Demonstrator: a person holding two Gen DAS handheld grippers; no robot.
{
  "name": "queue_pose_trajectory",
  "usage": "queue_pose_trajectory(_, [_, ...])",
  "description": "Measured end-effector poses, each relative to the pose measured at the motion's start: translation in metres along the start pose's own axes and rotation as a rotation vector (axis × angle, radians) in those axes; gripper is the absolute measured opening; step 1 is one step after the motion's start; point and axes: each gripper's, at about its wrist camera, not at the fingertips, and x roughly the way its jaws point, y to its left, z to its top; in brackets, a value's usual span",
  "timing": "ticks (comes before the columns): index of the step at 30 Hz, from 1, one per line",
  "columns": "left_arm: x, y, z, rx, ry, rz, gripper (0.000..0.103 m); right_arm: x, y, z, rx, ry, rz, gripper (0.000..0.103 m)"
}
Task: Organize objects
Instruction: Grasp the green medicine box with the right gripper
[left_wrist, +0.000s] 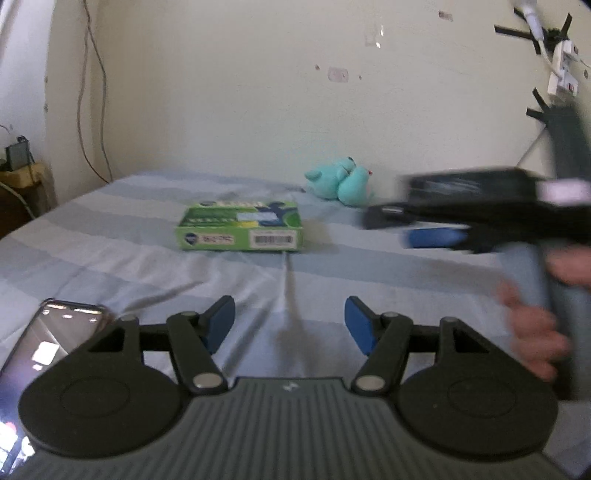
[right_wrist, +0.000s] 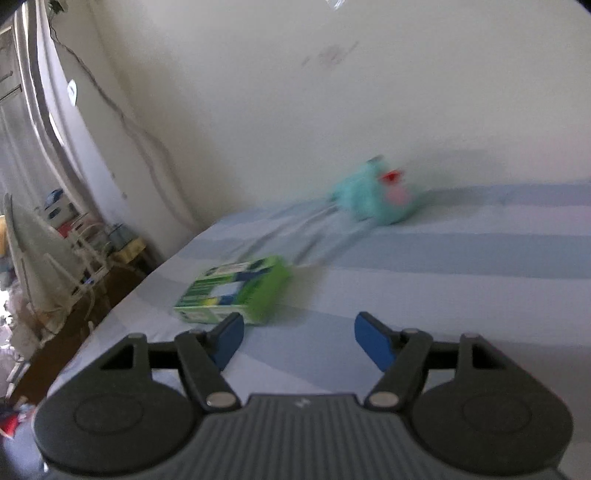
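Nothing is judged to have been organised yet. In the left wrist view, a phone (left_wrist: 55, 332) is seen at the lower left edge, the green box (left_wrist: 242, 226) lies flat on the bed (left_wrist: 110, 251) at centre, and the teal plush toy (left_wrist: 341, 181) rests near the wall. The left gripper (left_wrist: 290, 325) is held with jaws spread and empty. The right gripper (right_wrist: 299, 341), likewise spread and empty, is shown with its holding hand (left_wrist: 535, 325) only there; cluttered furniture beside the bed is shown only by the right wrist view.
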Motion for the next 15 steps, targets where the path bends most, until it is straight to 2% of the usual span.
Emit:
queue_pose_trajectory(2, [-0.004, 0.004, -0.001, -0.021, -0.037, -0.025, 0.068, 0.03, 0.008, 0.01, 0.04, 0.037, 0.05, 0.072])
queue_pose_trajectory(4, [-0.008, 0.004, -0.001, -0.027, -0.074, -0.032, 0.068, 0.057, 0.016, 0.02, 0.066, 0.06, 0.079, 0.082])
queue_pose_trajectory(7, [-0.012, 0.003, -0.002, -0.028, -0.119, -0.053, 0.068, 0.081, 0.028, 0.032, 0.034, 0.066, 0.039, 0.085])
queue_pose_trajectory(9, [-0.014, 0.004, -0.002, -0.031, -0.131, -0.075, 0.068, 0.088, 0.037, 0.042, -0.012, 0.063, 0.052, 0.093])
queue_pose_trajectory(13, [-0.015, 0.007, -0.002, -0.049, -0.134, -0.104, 0.069, 0.109, 0.06, 0.065, -0.115, 0.053, 0.044, 0.094])
queue_pose_trajectory(15, [-0.014, 0.009, -0.002, -0.063, -0.136, -0.109, 0.069, 0.123, 0.075, 0.071, -0.167, 0.102, 0.08, 0.09])
